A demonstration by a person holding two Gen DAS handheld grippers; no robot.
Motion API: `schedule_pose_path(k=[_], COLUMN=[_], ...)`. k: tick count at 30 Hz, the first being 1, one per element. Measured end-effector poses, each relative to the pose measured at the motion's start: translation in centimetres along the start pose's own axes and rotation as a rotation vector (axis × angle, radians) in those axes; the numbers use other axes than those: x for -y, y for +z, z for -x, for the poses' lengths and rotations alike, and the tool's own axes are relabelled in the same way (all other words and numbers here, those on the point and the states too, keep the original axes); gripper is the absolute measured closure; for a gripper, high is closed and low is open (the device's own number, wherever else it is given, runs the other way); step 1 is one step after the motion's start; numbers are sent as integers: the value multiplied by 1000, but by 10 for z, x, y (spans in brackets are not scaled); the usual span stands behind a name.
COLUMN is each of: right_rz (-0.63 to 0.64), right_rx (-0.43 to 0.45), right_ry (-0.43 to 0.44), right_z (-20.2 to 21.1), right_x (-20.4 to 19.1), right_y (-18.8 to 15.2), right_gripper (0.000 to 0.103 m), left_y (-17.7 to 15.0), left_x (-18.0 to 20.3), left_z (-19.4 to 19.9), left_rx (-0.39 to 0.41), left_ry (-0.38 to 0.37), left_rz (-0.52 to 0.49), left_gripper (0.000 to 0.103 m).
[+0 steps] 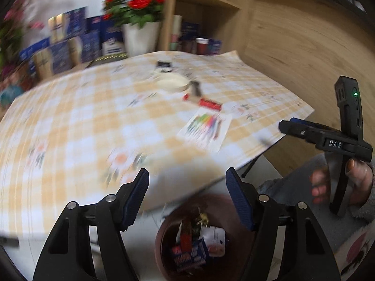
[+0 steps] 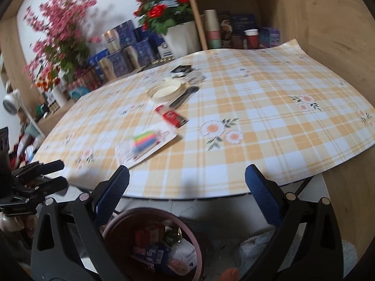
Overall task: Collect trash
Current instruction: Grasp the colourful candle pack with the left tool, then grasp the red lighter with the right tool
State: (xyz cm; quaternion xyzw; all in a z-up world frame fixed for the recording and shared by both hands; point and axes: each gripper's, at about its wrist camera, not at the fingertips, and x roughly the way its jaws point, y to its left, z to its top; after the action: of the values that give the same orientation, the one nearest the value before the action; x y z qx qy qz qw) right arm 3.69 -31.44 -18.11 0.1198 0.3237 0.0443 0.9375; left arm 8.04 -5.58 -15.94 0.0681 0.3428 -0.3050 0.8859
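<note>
both claws released, left gripper (image 1: 187,196) and right gripper (image 2: 187,194), nothing between pads. near, below them: trash bin (image 2: 112,224), wrappers inside. far: red packet (image 2: 172,117) on table (image 2: 269,128).

Each hand-held gripper is black plastic: the left hand-held gripper (image 1: 187,182) and the right hand-held gripper (image 2: 187,180) have two angular fingers faced with ribbed dark-blue pads (image 1: 138,196), with round silver screws (image 1: 110,197) at the pivots. The right one bears white letters "DAS" and a green light. A fuzzy grey sleeve (image 1: 281,187) covers the wrist.
</note>
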Motion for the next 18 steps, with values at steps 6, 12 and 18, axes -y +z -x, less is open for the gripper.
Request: schedule_pose_path(k=[6, 12, 18], right_rz=[9, -59, -86], right_rx=[-41, -48, -51], right_ry=[-69, -46, -24], right_z=[-11, -14, -20], right_x=[10, 27, 36], right_y=[10, 10, 10], right_gripper=[6, 6, 6], left_y=[49, 64, 63], left_x=[16, 20, 22], left_z=[-54, -99, -121], left_rx=[-52, -142, -189], left_ry=[-62, -62, -72], left_rz=[-145, -258, -285], left_gripper=[49, 54, 64])
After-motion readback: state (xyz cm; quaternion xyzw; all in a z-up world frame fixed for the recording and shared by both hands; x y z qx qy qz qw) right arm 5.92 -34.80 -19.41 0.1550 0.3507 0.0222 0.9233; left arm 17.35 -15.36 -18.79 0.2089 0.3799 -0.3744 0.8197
